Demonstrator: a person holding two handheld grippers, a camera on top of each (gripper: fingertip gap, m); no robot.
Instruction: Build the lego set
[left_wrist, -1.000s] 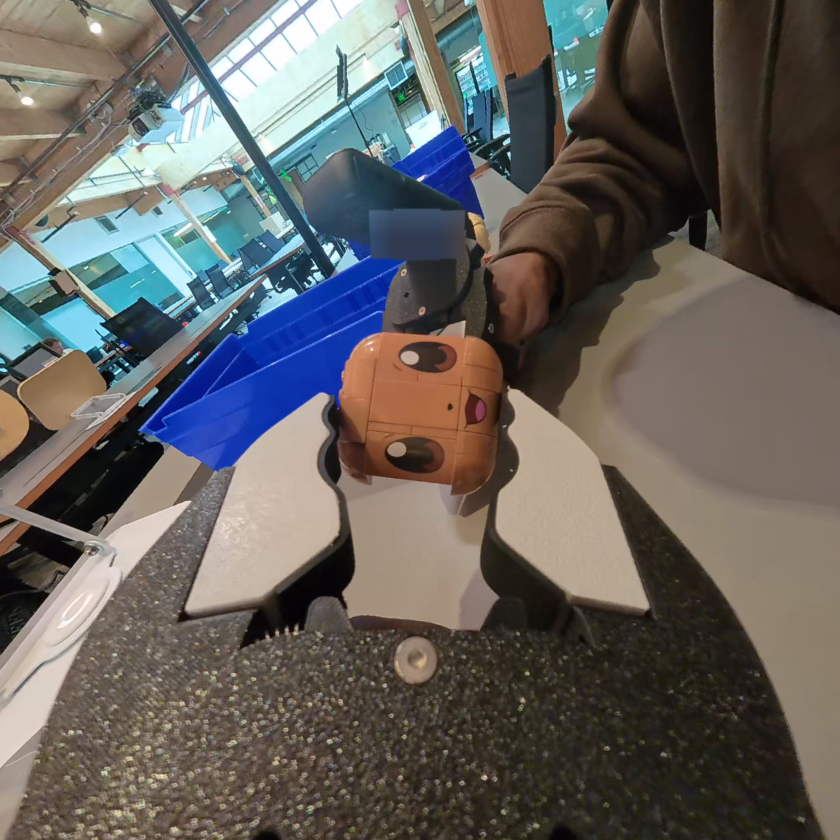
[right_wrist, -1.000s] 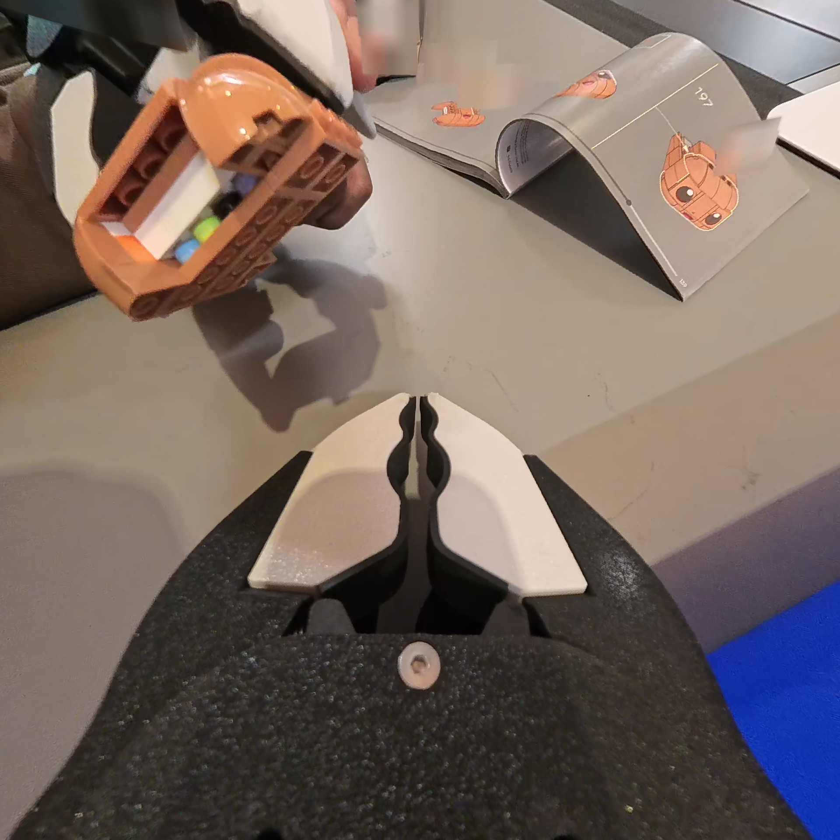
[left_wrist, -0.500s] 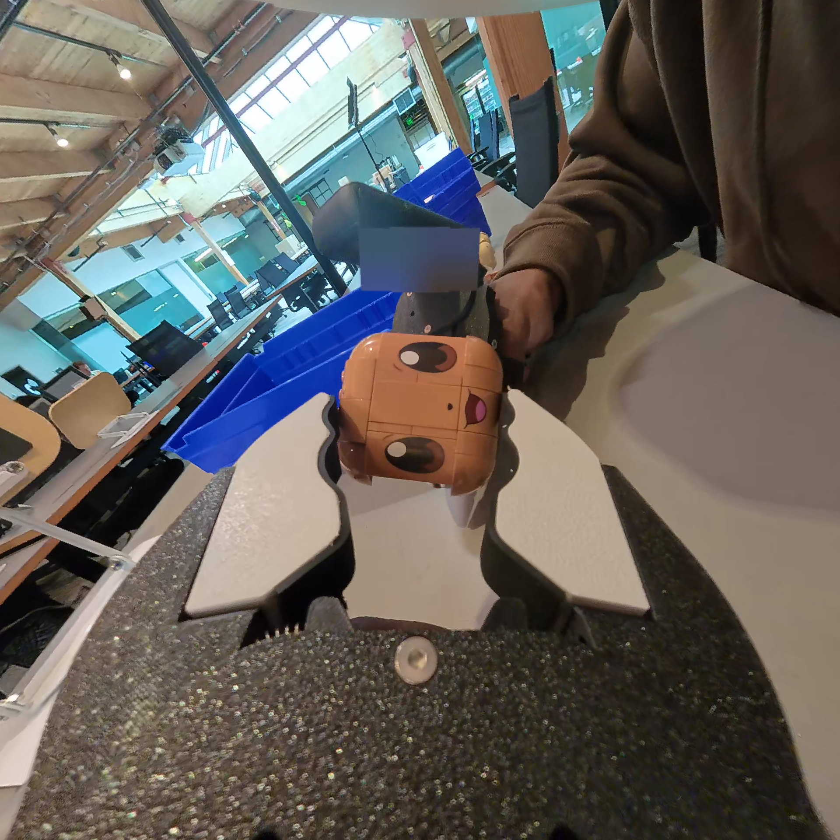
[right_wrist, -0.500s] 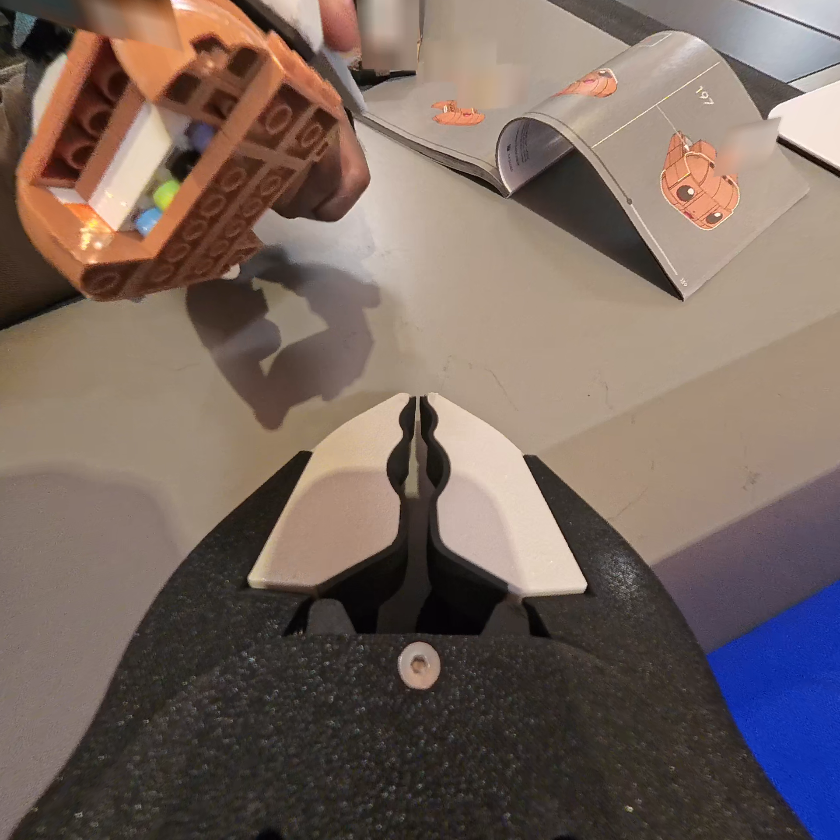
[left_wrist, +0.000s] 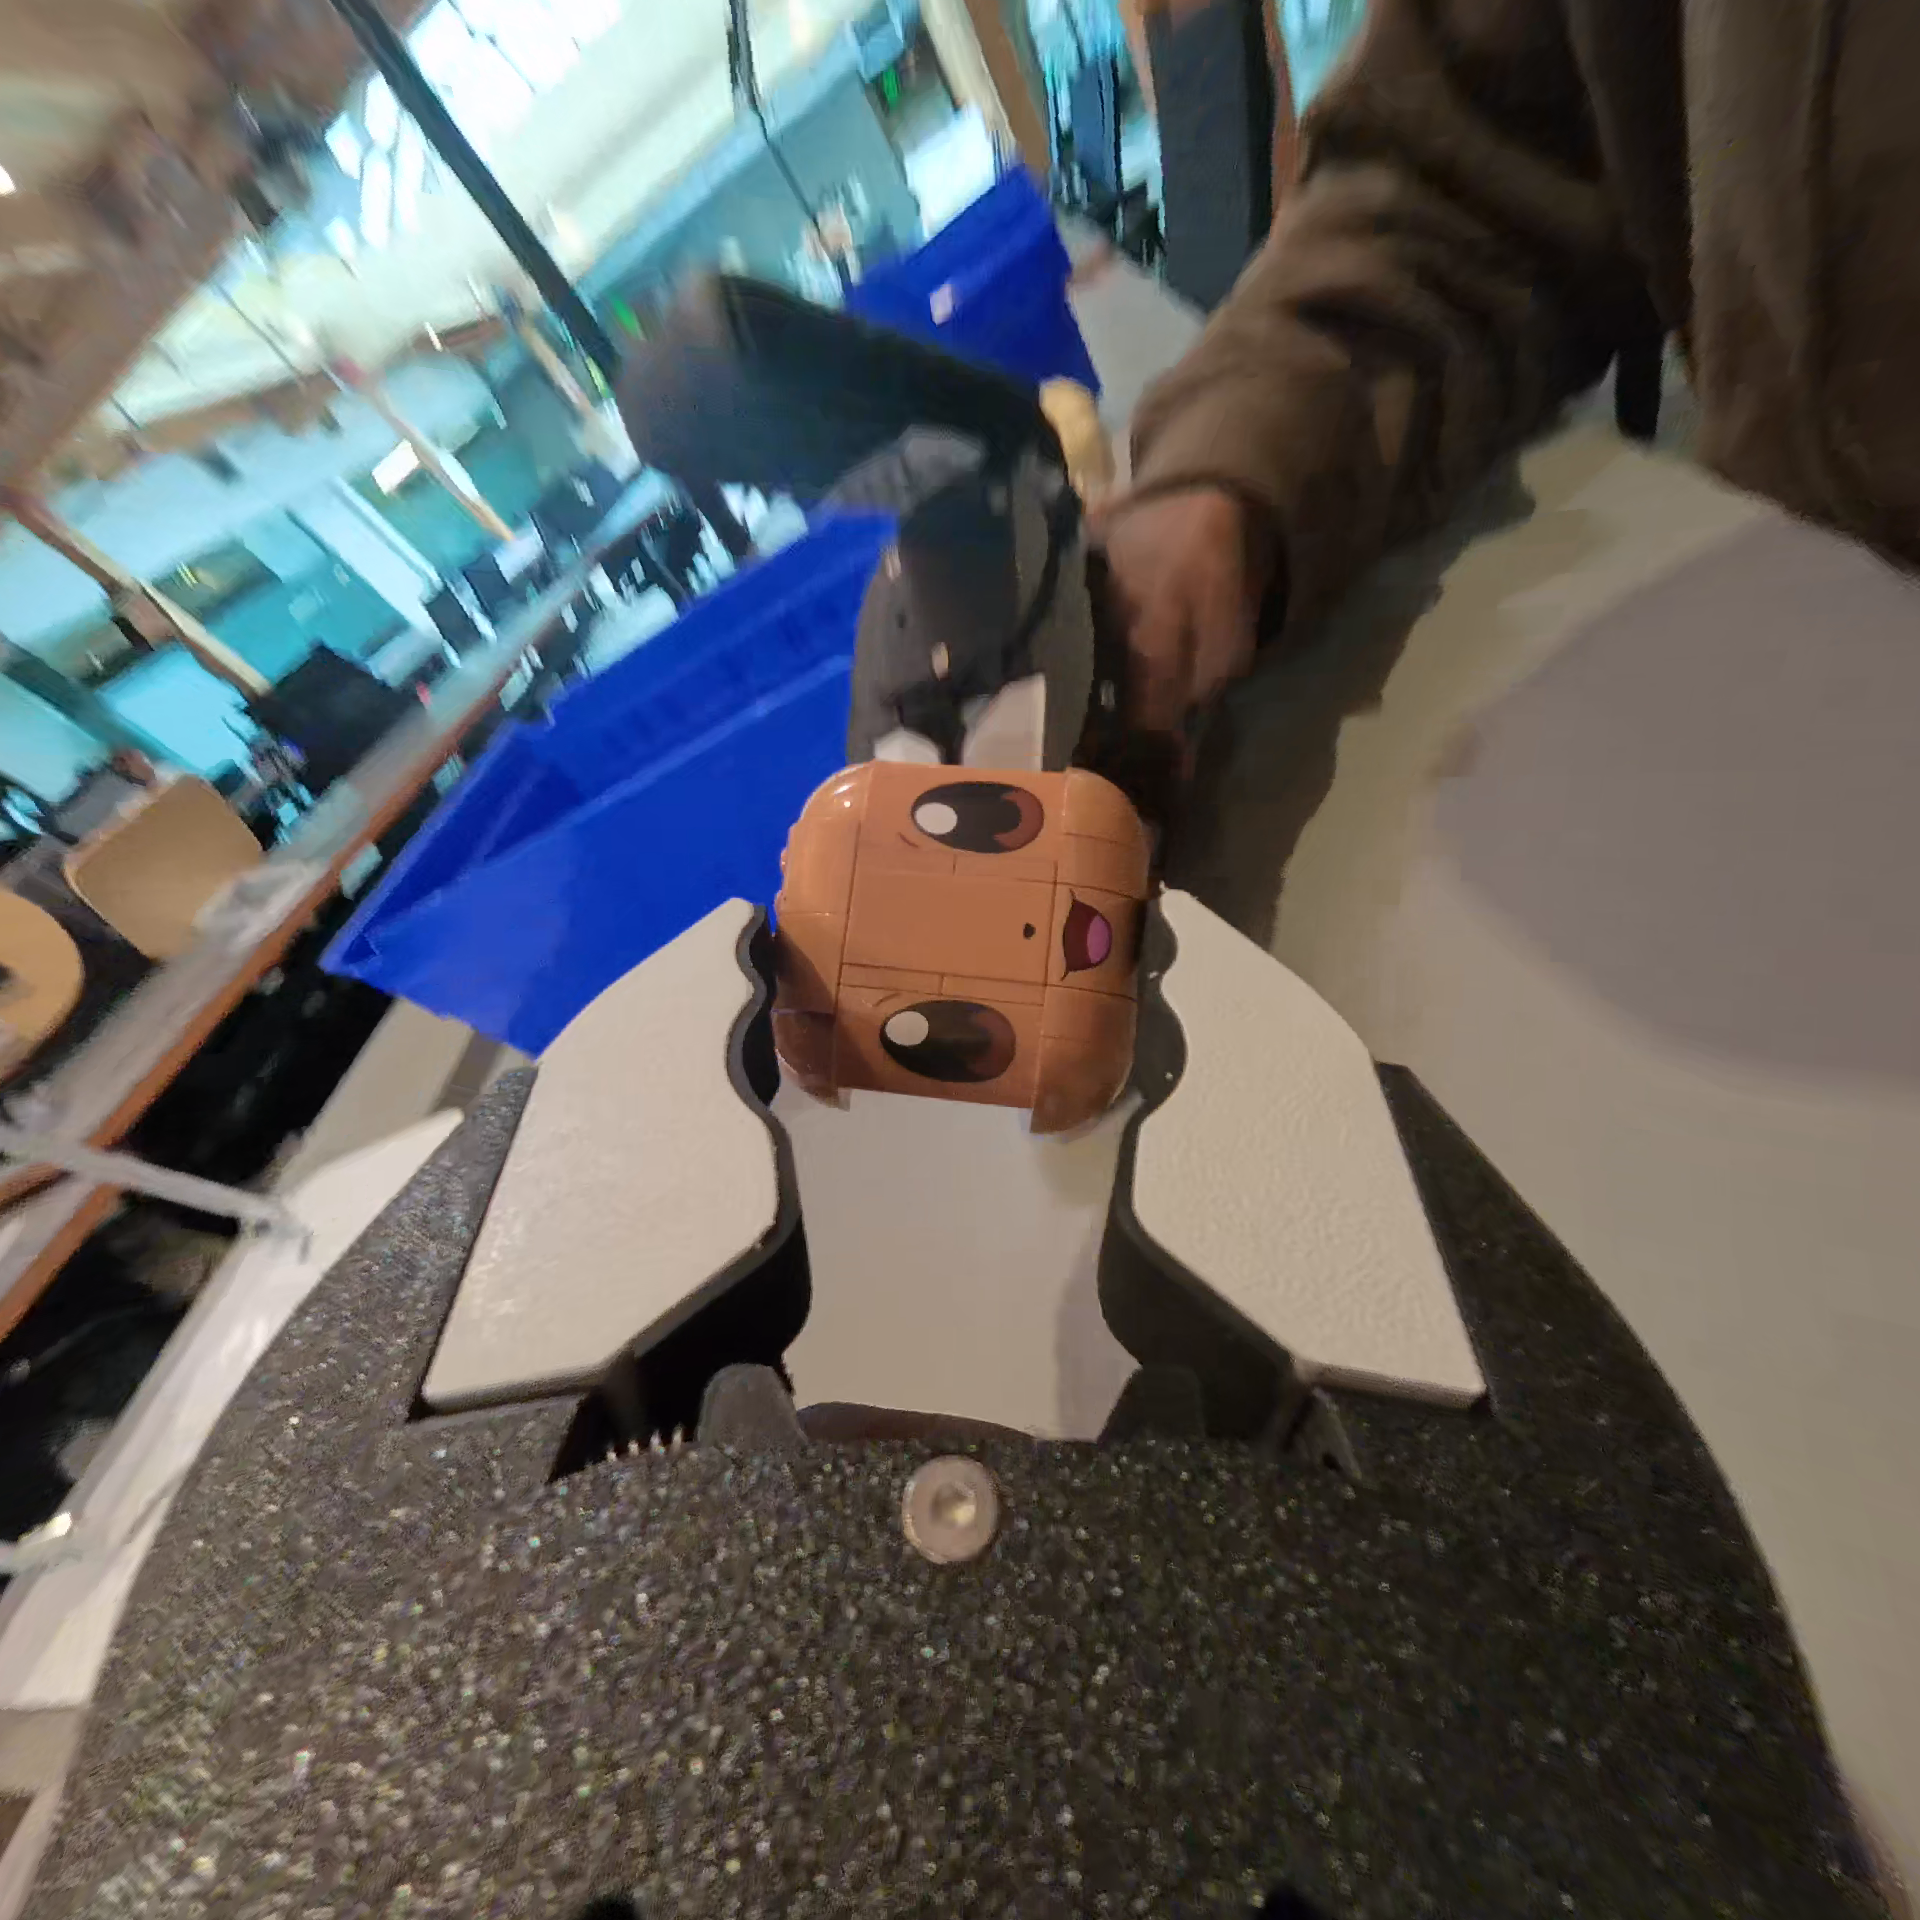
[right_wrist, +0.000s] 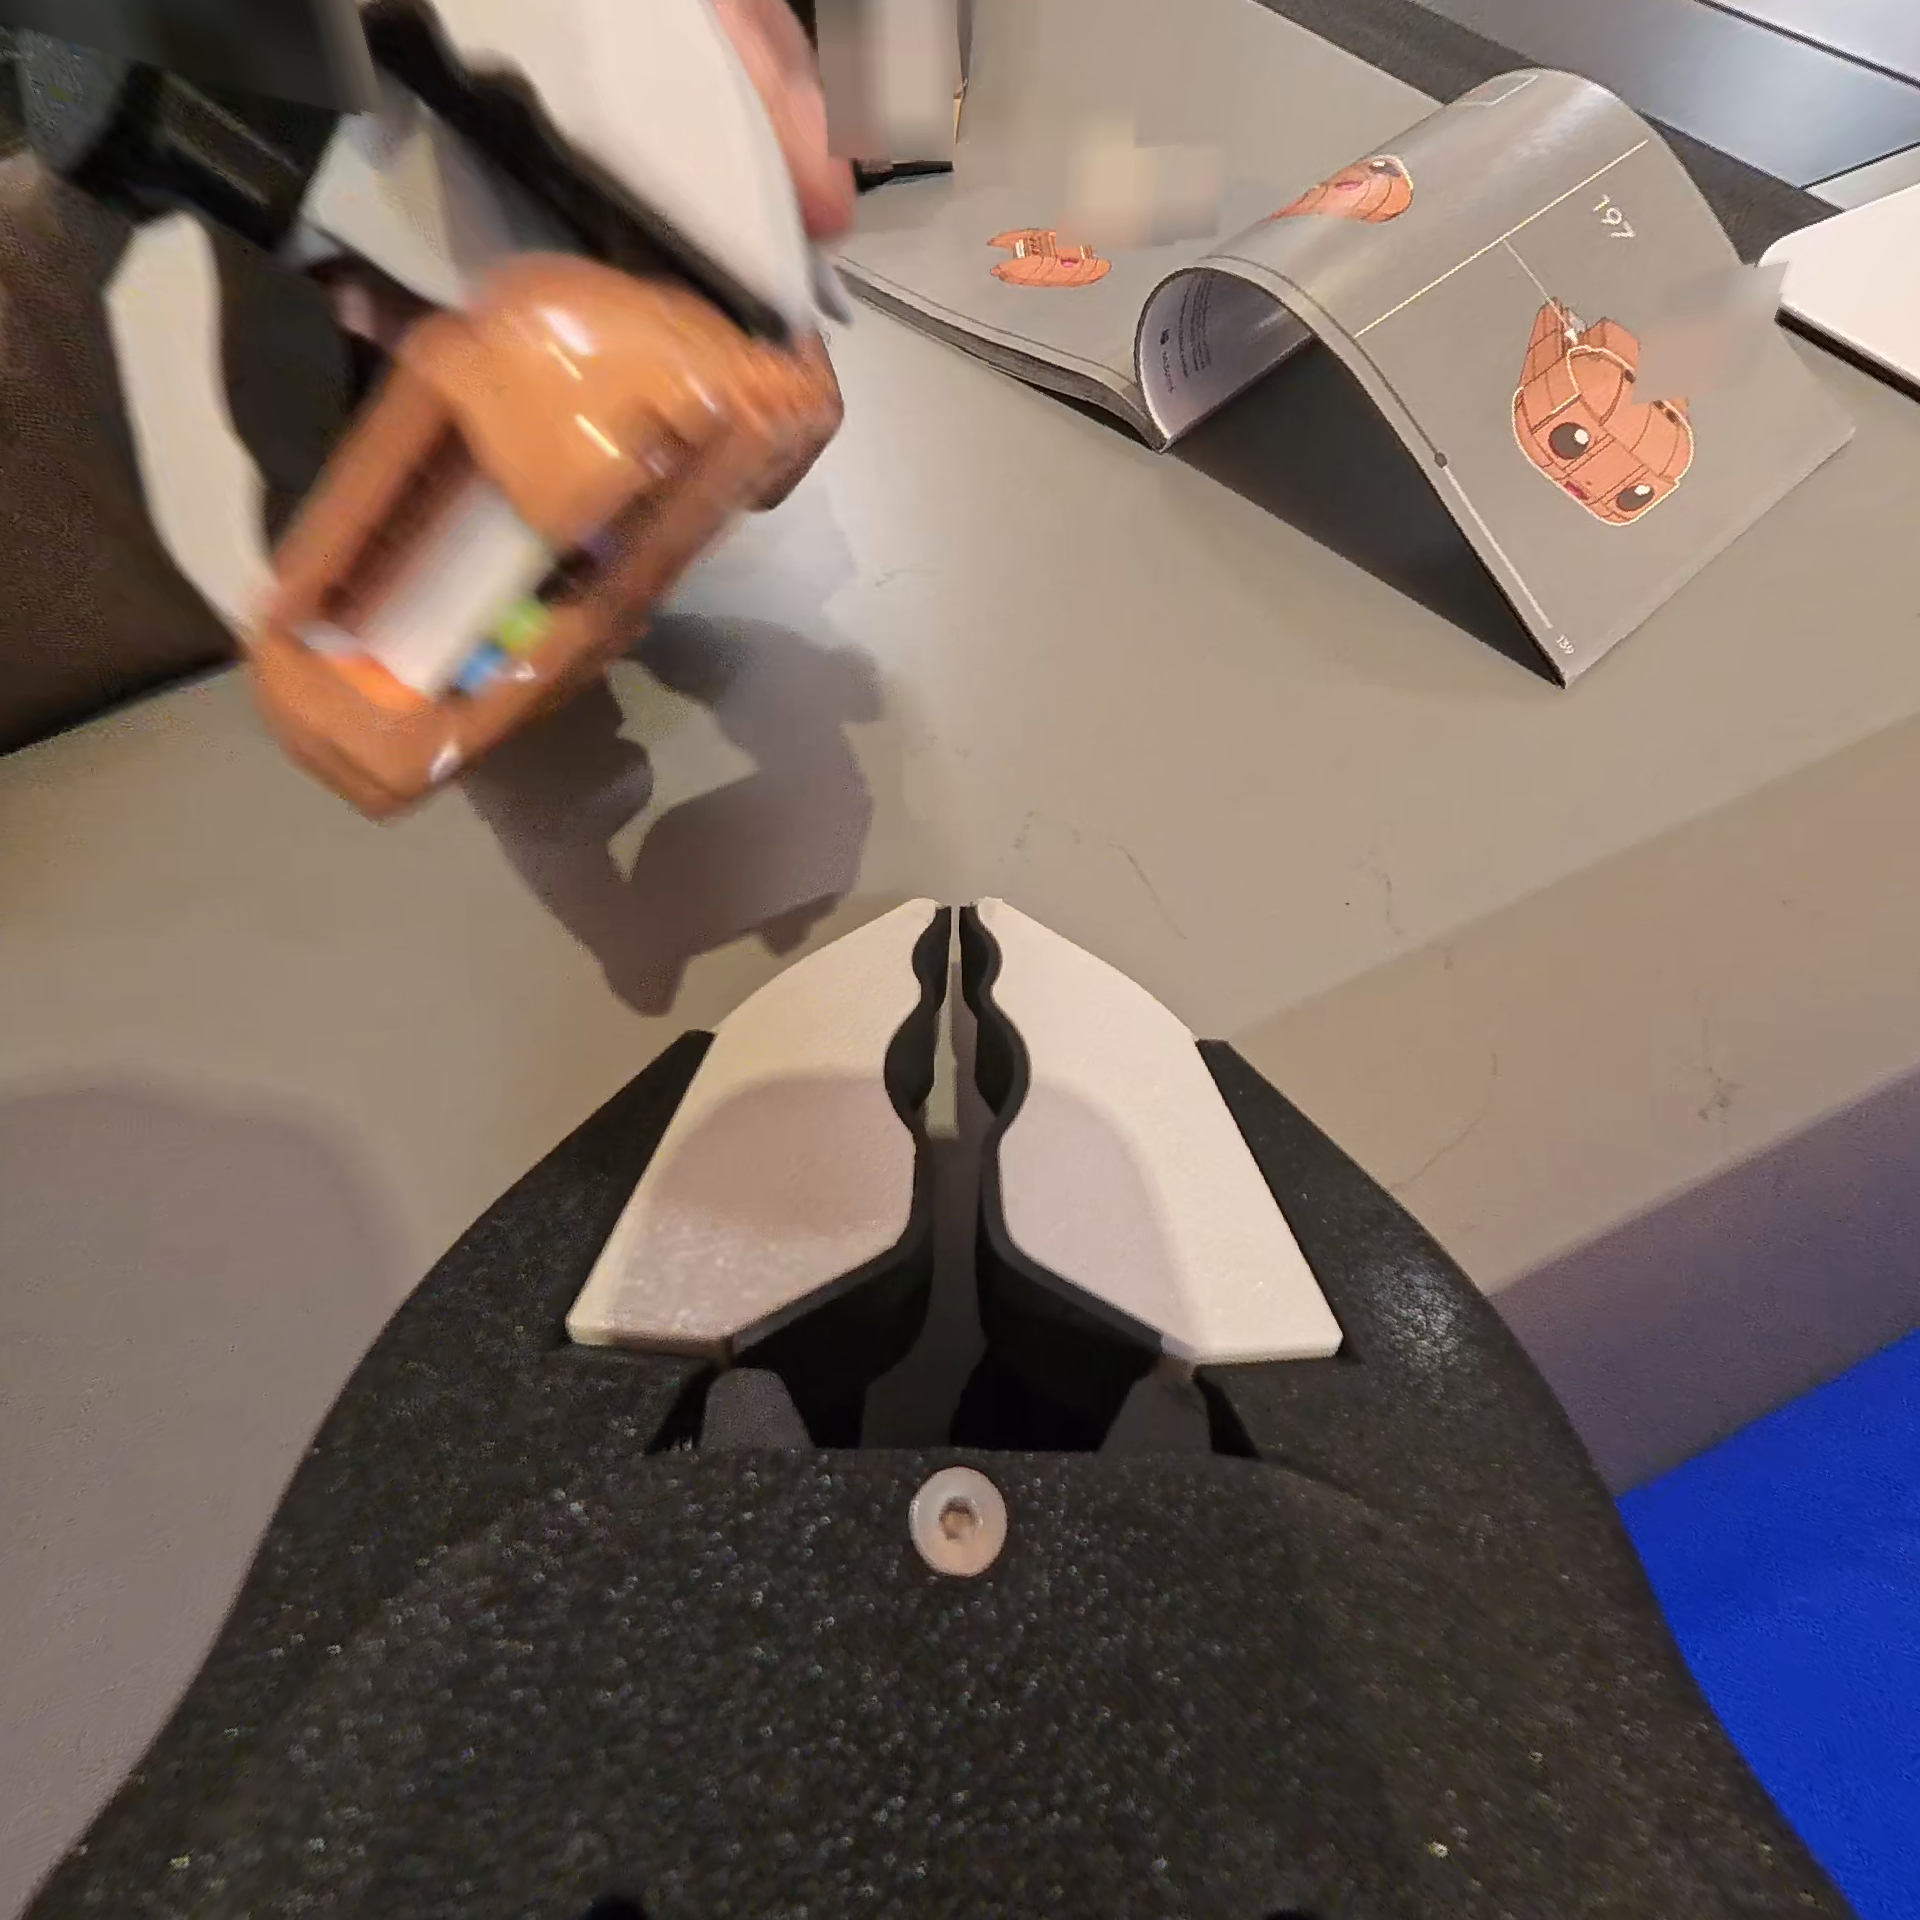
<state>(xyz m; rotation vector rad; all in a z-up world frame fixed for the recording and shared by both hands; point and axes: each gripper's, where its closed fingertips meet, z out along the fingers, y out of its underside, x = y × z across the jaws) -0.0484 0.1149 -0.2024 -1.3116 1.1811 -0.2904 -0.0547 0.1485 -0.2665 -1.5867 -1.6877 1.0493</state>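
Since half a second ago the lego head has swung lower and turned in the right wrist view, so its rounded glossy side now shows more than its open studded underside, and it is smeared with motion blur. It is a boxy, round-cornered build of smooth tan-orange bricks, with two dark printed eyes, a dot nose and a small pink mouth on the face that looks back at the left wrist camera. From the other side its hollow back shows a white plate and small green and blue pieces inside.

Left tongs are clamped on the lego head, one white, matte finger pressing each side, holding it in the air above the bench. Its shadow lies on the bench below.

Right tongs are closed together on nothing, tips touching, with wavy black inner edges and a speckled black body behind them. They sit near the lego head, and in the left wrist view a hand in a brown sleeve grips them just behind the head.

Beyond the head on the bench, an instruction booklet lies open, its grey glossy page arched up; it carries pictures of the same orange build and some print.

Blue plastic bins stand beside the bench, past the head. The bench is smooth, grey and lightly scuffed.
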